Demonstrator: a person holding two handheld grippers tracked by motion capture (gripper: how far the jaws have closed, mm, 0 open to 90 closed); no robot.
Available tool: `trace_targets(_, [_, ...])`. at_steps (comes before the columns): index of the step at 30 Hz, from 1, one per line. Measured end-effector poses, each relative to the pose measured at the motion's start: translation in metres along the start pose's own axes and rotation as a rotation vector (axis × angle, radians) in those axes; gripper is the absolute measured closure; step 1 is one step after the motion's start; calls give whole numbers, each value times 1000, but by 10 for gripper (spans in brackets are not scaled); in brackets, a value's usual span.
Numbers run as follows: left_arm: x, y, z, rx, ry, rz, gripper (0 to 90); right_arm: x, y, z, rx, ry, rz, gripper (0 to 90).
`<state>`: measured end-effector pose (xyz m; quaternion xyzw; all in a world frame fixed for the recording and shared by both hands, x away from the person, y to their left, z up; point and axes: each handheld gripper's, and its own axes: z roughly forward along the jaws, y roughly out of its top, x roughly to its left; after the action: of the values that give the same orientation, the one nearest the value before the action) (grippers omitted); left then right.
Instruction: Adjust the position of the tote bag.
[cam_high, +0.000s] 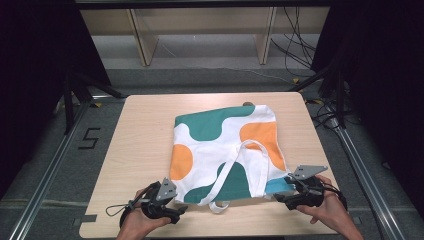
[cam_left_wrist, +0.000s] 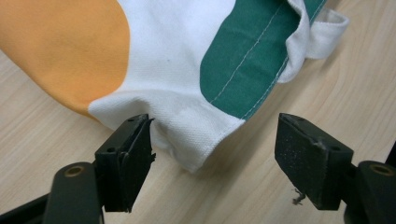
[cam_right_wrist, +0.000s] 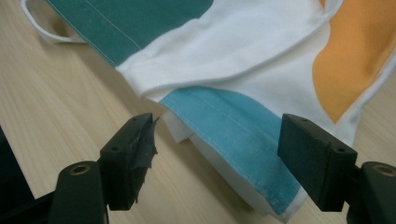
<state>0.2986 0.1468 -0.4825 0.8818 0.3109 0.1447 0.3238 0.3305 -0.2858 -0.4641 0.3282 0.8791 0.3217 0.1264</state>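
Note:
A white cloth tote bag (cam_high: 225, 150) with green, orange and blue shapes lies flat on the wooden table (cam_high: 145, 125), its white handles (cam_high: 240, 160) folded over it. My left gripper (cam_high: 180, 210) sits at the bag's near left corner. In the left gripper view its jaws stand open (cam_left_wrist: 215, 140) around the white corner of the bag (cam_left_wrist: 187, 70), not pressing it. My right gripper (cam_high: 280, 197) is at the near right corner. In the right gripper view its jaws stand wide open (cam_right_wrist: 217, 140), with the blue hem of the bag (cam_right_wrist: 233, 135) lying between them.
Bare tabletop runs to the left of the bag and along the front edge. Behind the table stand pale wooden shelf legs (cam_high: 145, 45), with cables (cam_high: 295, 50) on the floor. Metal rails (cam_high: 45, 175) run along both sides.

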Motion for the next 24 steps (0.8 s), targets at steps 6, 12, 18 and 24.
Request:
trace_targets(6, [3, -5, 6, 46, 66, 11, 260, 2, -2, 7, 57, -59, -81, 289])
trace_targets(12, [3, -4, 9, 41, 81, 40, 285, 4, -3, 13, 93, -124, -90, 302])
trace_targets(18, [11, -5, 8, 8, 81, 43, 342, 3, -1, 15, 107, -133, -113, 336])
trace_targets(24, [15, -6, 8, -9, 87, 36, 381, 2, -1, 18, 102, -143, -120, 382])
